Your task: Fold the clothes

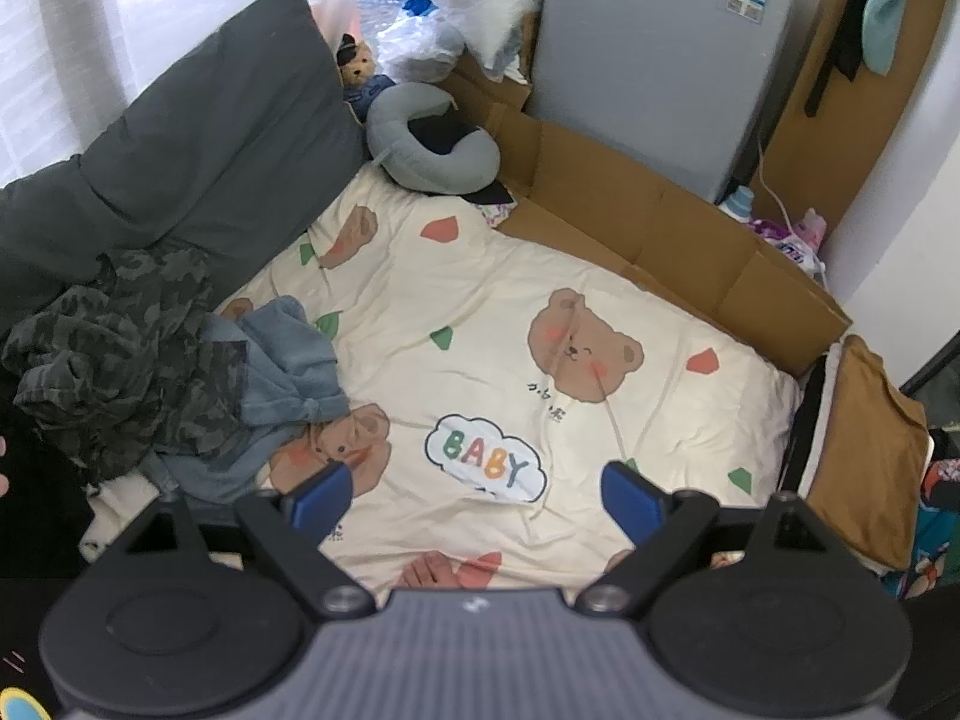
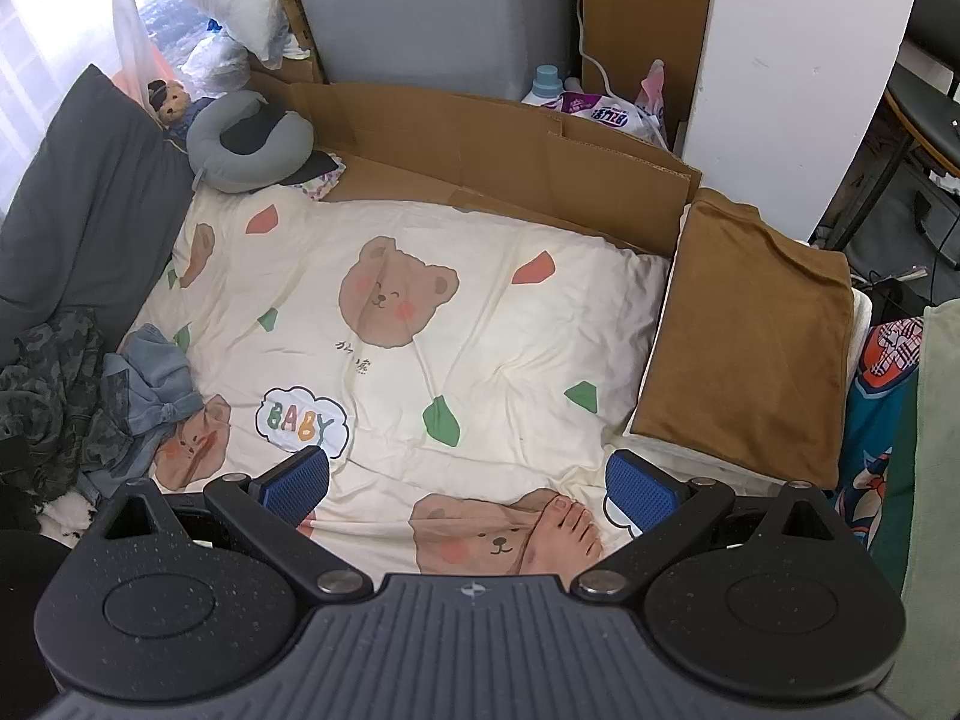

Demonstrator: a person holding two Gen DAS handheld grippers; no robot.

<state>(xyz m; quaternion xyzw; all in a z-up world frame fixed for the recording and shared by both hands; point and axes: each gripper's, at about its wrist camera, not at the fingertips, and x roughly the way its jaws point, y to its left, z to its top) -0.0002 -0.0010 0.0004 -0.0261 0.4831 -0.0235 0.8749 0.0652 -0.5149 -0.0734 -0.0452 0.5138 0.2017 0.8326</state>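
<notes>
Left hand-held gripper (image 1: 477,495) and right hand-held gripper (image 2: 474,483) spread empty, quilt (image 2: 480,300) reading "BABY"

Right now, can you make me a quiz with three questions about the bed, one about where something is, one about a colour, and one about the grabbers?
1. Where is the messy clothes pile?
A. left edge of the bear blanket
B. on the cardboard
C. on the neck pillow

2. What colour is the folded shirt?
A. pink
B. brown
C. white

3. How are the left gripper and right gripper?
A. both shut on cloth
B. one open, one shut
C. both open, holding nothing

Answers: 1 A, it is heaped along the blanket's left side. 2 B, it lies flat at the right. 3 C, the blue pads stand wide apart.
</notes>
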